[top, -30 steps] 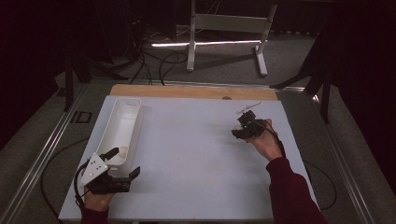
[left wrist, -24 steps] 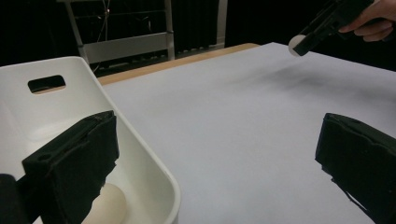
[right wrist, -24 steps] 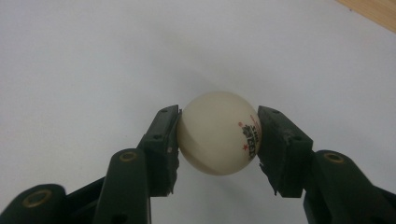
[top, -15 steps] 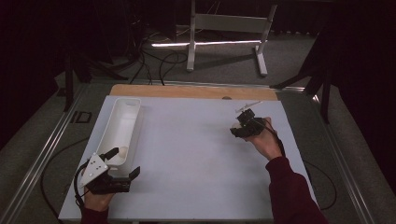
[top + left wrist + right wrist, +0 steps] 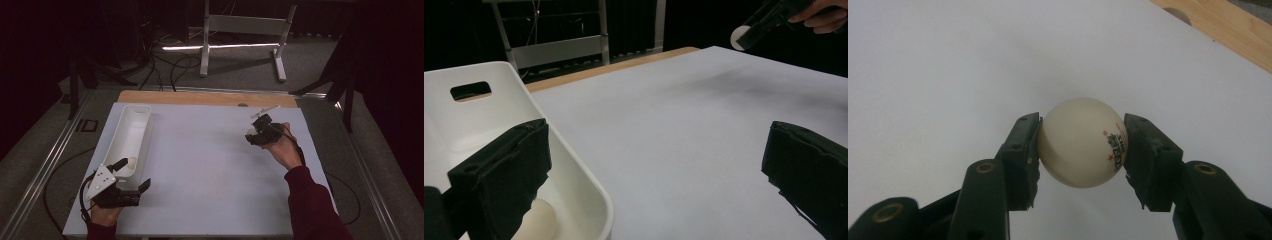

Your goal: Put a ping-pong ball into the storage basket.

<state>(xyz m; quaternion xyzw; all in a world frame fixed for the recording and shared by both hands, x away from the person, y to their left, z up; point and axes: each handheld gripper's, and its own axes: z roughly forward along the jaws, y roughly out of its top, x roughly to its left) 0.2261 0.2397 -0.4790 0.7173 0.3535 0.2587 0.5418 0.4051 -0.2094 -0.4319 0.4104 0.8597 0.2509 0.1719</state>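
White tray (image 5: pixel 131 131) along the left edge of the white table sheet (image 5: pixel 200 165), a ball (image 5: pixel 536 220) at its near end. Left gripper (image 5: pixel 131 176) at the tray's near end, jaws wide apart, one over the tray. Broad bare sheet right of the tray. Right gripper (image 5: pixel 1080 145), well right of the tray, clamps a table-tennis ball (image 5: pixel 1082 142) with red stars and unreadable print. Layout unchanged from earlier.

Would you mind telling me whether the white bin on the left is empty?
Not empty. The left gripper view shows one pale ball lying in the bin at its near end, beside the left gripper.
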